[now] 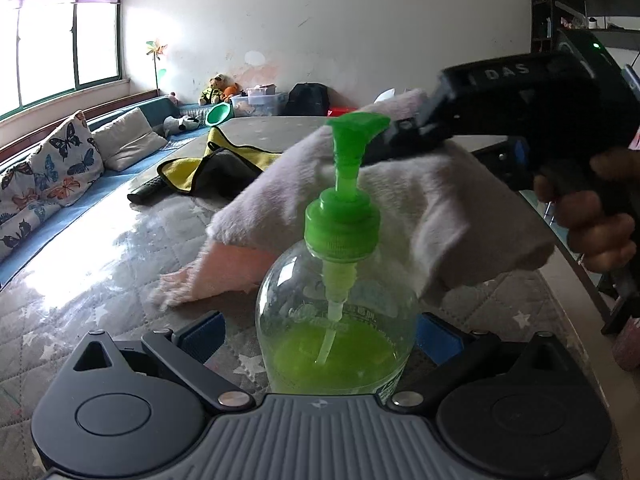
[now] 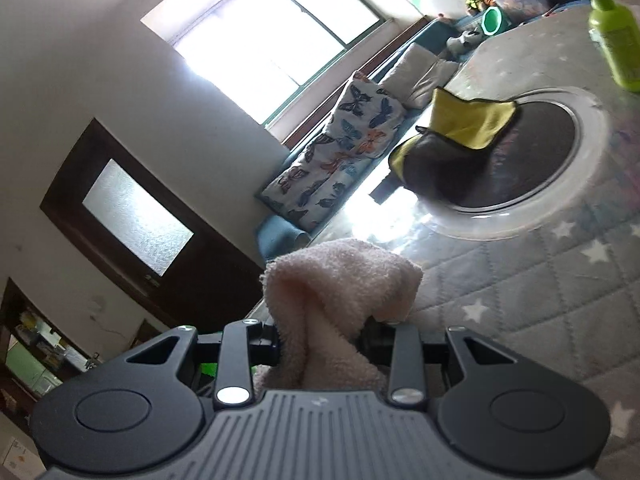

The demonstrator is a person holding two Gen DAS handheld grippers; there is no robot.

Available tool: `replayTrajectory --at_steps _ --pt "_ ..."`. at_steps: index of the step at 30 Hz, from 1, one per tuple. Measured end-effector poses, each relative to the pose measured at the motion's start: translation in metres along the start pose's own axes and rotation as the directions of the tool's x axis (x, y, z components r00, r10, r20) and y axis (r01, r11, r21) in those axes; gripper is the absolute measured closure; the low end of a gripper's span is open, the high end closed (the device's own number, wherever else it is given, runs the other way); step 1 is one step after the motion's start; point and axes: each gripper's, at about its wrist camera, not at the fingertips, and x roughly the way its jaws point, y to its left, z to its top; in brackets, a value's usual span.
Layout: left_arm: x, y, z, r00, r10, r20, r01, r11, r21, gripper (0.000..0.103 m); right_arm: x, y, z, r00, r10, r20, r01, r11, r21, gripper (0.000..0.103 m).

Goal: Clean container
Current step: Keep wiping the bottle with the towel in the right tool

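In the left wrist view, the butterfly cushion (image 1: 48,168) lies at the far left edge on the blue bench. Right of it, in the upper middle, a yellow-and-grey cloth (image 1: 208,164) sits on the quilted star-patterned table (image 1: 100,280). At the bottom centre, the left gripper (image 1: 320,338) has its 2 blue pads (image 1: 202,336) spread wide; the clear pump bottle (image 1: 336,308) with green liquid and a green pump head stands between them. Whether the pads touch the bottle cannot be told. Behind the bottle, a pink towel (image 1: 400,208) drapes down to the table, and at the upper right the right gripper (image 1: 420,124) comes in from the frame edge, pinching the top of that towel beside the pump nozzle.

In the right wrist view, a dark door fills the left side. At the bottom centre the pink towel (image 2: 332,308) is clamped between the right gripper's (image 2: 320,344) fingers. Upper right of it, the yellow-and-grey cloth (image 2: 460,136) lies over a round dark lid (image 2: 540,152), and a green bottle (image 2: 614,40) stands in the top right corner.
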Motion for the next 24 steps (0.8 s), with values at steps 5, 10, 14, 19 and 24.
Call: replayTrajectory --at_steps 5,10,14,19,24 --pt "-0.003 -0.001 -0.001 1.000 0.002 0.002 -0.002 1.000 0.005 0.000 0.019 -0.009 -0.008 0.998 -0.053 -0.032 0.053 0.999 0.008 0.070" --pt "-0.003 -0.001 0.000 1.000 0.002 0.004 -0.002 1.000 0.009 0.000 0.020 -0.027 -0.017 0.993 -0.101 -0.061 0.103 0.994 0.033 0.070" --pt "-0.002 -0.002 0.000 1.000 0.006 0.001 -0.006 1.000 0.008 0.000 0.022 -0.034 -0.028 0.981 -0.166 -0.104 0.165 0.986 -0.020 0.070" --pt "-0.001 -0.003 0.001 1.000 0.008 -0.006 -0.008 1.000 0.010 0.000 0.017 -0.037 -0.034 0.980 -0.169 -0.108 0.167 0.986 -0.025 0.070" --pt "-0.001 -0.002 0.000 1.000 0.006 -0.007 -0.006 1.000 0.009 0.000 0.013 -0.034 -0.032 0.981 -0.164 -0.100 0.162 0.986 -0.028 0.070"
